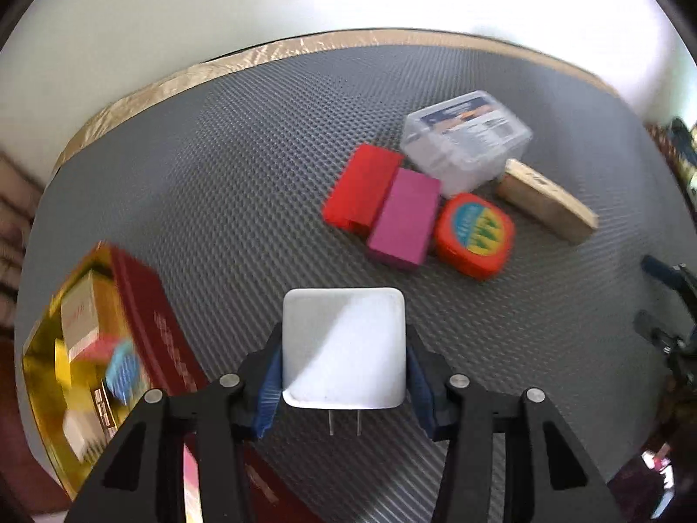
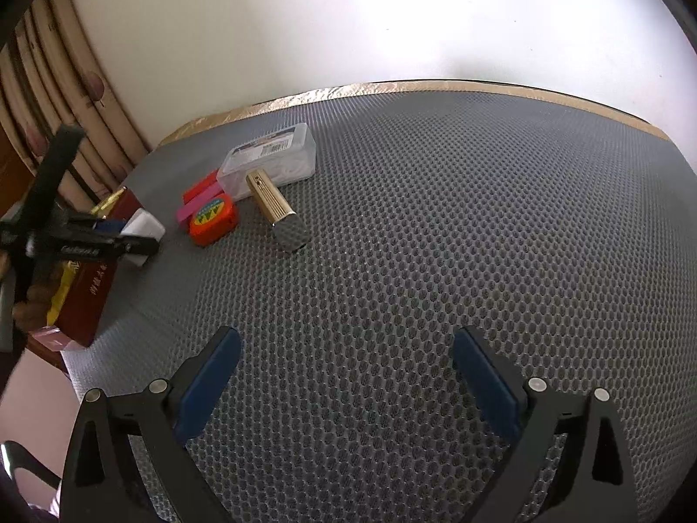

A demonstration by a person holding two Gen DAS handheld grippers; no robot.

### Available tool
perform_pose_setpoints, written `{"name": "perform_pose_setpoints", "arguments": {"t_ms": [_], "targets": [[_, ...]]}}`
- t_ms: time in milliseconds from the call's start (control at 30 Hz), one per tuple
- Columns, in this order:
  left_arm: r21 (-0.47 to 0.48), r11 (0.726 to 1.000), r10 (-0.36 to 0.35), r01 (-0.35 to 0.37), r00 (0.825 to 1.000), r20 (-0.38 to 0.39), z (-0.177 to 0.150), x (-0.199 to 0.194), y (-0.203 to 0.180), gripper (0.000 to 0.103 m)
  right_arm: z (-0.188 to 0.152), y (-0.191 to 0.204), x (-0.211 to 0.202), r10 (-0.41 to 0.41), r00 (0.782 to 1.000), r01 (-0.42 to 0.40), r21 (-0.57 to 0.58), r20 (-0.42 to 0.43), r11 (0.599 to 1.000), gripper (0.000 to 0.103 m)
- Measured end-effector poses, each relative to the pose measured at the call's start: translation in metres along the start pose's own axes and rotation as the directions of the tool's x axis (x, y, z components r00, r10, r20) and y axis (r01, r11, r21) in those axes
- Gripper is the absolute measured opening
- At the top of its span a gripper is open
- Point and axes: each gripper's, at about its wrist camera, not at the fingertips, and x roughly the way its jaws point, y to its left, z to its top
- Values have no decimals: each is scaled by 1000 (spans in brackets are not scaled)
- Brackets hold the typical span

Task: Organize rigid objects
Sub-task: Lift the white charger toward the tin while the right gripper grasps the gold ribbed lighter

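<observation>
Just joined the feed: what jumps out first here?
The white plug charger sits clamped between the left gripper pads, prongs toward the camera. Beyond it lies a bright cluster: red block, magenta block, orange tape measure. The right gripper hangs open over bare mat.

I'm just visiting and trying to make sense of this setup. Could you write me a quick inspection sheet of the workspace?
Surface: grey dimpled mat with a tan edge strip.
Job's things: white plug adapter; red block, magenta block, orange tape measure, clear plastic box and wooden block clustered together; red-and-gold box holding small items.
Clutter: nothing seen.
Tongs: left tongs grip the adapter; right tongs open, empty.
Cables: nothing seen.
Surroundings: pale wall, curtain.
</observation>
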Motion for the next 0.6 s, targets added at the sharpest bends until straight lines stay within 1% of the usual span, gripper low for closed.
{"name": "perform_pose_setpoints", "arguments": {"t_ms": [67, 167, 233, 267, 333, 400, 500, 533, 600], "targets": [[-32, 999, -33, 33, 999, 15, -9, -12, -3, 50, 3, -2, -4, 28, 999, -28, 2, 16, 1000, 98], [-67, 995, -78, 80, 997, 24, -21, -30, -8, 51, 13, 2, -5, 58, 998, -57, -25, 24, 998, 98], [-71, 993, -96, 98, 995, 34, -32, -41, -15, 50, 21, 9, -4, 57, 998, -54, -67, 36, 996, 96], [-75, 992, -102, 105, 994, 40, -35, -45, -15, 51, 26, 13, -2, 61, 998, -57, -93, 35, 994, 93], [-84, 989, -117, 121, 992, 49, -45, -55, -18, 51, 36, 24, 5, 66, 997, -61, -147, 32, 987, 91], [-91, 988, -123, 128, 991, 59, -59, -70, -22, 51, 44, 32, 12, 82, 997, -79, -180, 10, 981, 85], [-110, 986, -115, 124, 990, 83, -68, -85, -15, 51, 57, 45, 24, 65, 998, -65, -247, -10, 967, 81], [-113, 986, -113, 123, 990, 89, -70, -90, -13, 51, 60, 47, 27, 61, 998, -63, -261, -16, 963, 78], [-133, 984, -102, 115, 990, 101, -75, -96, -6, 51, 68, 51, 34, 57, 998, -63, -280, -27, 958, 77]]}}
